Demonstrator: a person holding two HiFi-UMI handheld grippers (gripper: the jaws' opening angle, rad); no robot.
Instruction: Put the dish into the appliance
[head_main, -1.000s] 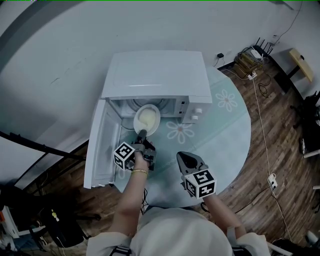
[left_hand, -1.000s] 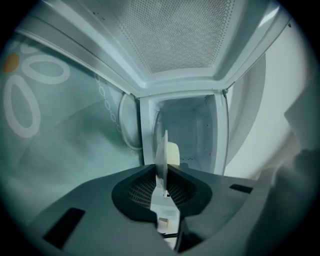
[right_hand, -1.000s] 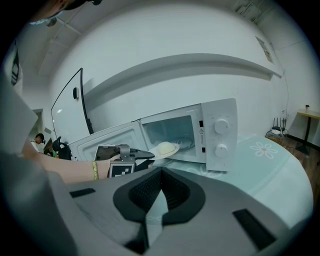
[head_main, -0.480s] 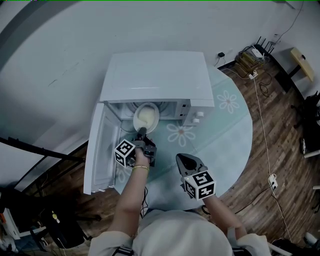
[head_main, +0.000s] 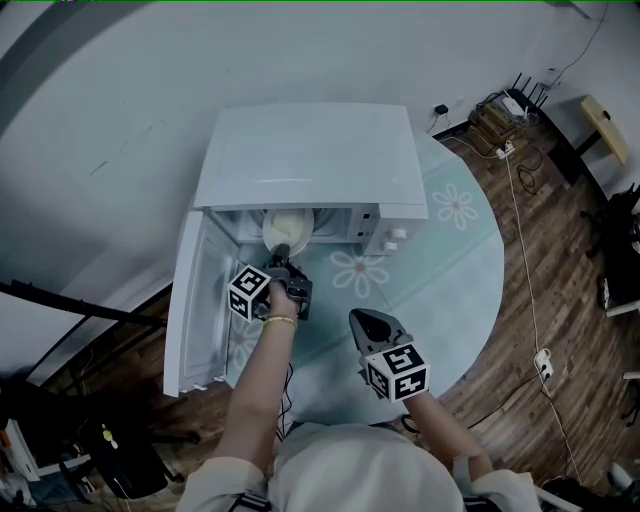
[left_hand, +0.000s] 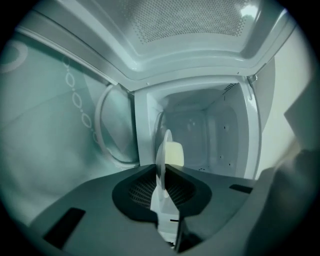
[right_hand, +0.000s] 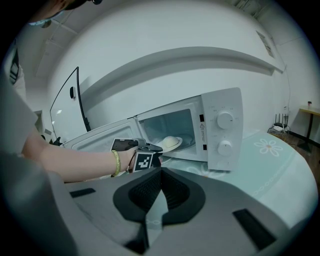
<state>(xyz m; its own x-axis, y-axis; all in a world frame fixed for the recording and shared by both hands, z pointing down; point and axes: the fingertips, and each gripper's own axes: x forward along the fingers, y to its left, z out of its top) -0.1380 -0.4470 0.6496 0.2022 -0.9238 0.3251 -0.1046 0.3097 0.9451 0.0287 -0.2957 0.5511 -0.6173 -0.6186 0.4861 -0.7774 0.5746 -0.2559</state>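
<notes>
Inside open microwave (head_main: 310, 150), dish (head_main: 287, 228) holding pale food (left_hand: 174, 154), left tongs (head_main: 281, 251) gripping

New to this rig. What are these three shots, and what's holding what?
No robot: a person holds handheld tongs in each hand, each carrying a marker cube and a camera. The head view looks down from the person's head; each gripper view looks along its own tongs. On the round flower-print table stands a white microwave oven, door open. The left tongs pinch the rim of a pale round plate with a pale mound of food, partly inside the oven. The right tongs are shut and empty, above the table.
</notes>
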